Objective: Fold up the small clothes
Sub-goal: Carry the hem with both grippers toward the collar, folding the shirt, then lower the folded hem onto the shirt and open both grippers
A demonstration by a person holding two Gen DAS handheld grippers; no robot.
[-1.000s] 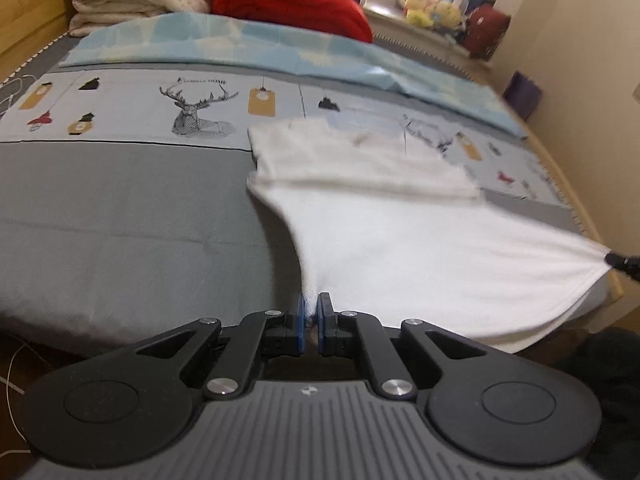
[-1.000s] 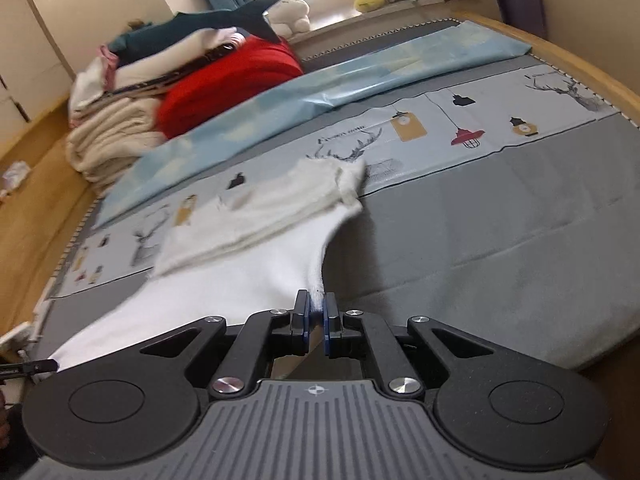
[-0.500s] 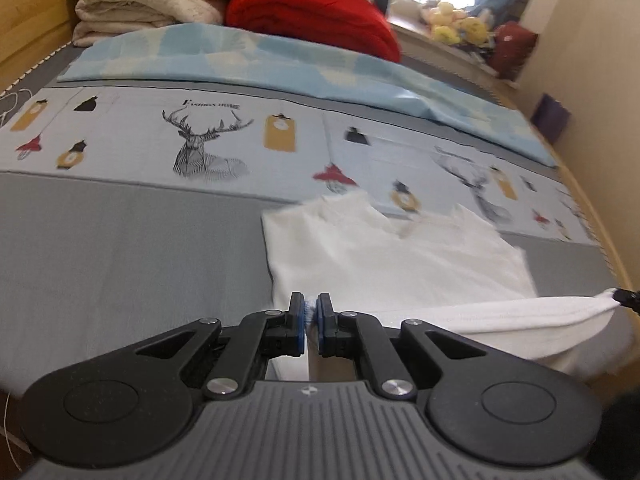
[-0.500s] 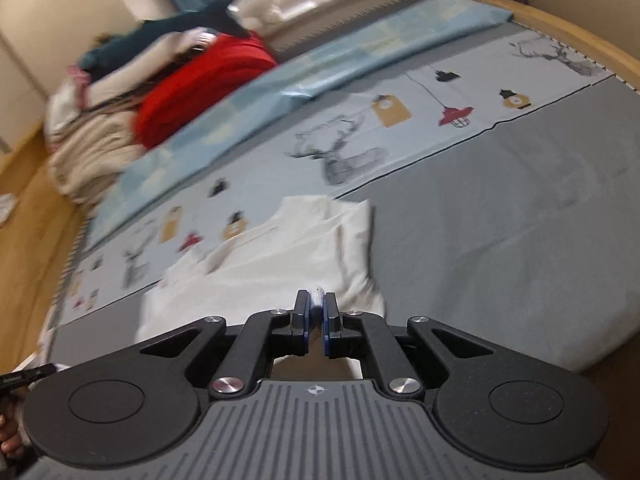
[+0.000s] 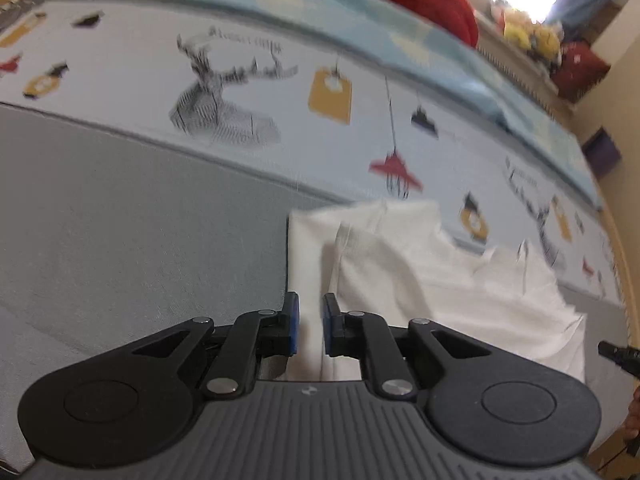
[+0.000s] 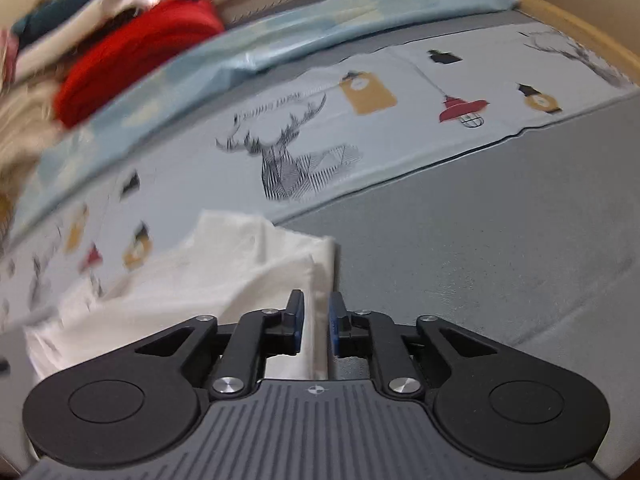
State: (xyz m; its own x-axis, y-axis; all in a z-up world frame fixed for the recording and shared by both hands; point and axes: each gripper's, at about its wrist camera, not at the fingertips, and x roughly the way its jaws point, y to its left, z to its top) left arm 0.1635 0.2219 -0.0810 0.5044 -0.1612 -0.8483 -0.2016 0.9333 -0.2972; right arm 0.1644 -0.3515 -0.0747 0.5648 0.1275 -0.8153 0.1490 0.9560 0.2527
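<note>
1. Both grippers tilt steeply down over the bed [image 5: 120, 220], one at each side of the folded white shirt [image 5: 420, 280].
2. Left gripper [image 5: 306, 326]: jaws have just been opening, now a small gap apart, shirt's left edge between the pads but not pinched.
3. Right gripper [image 6: 314, 326]: same deal, jaws just opened a bit, the shirt's right edge sits loose in the gap.
4. Shirt lies flat where the grey sheet meets the deer-print strip [image 6: 288, 168].
5. Lots of bare grey sheet left and right of it. A red blanket [image 6: 132, 56] is piled well back.
</note>
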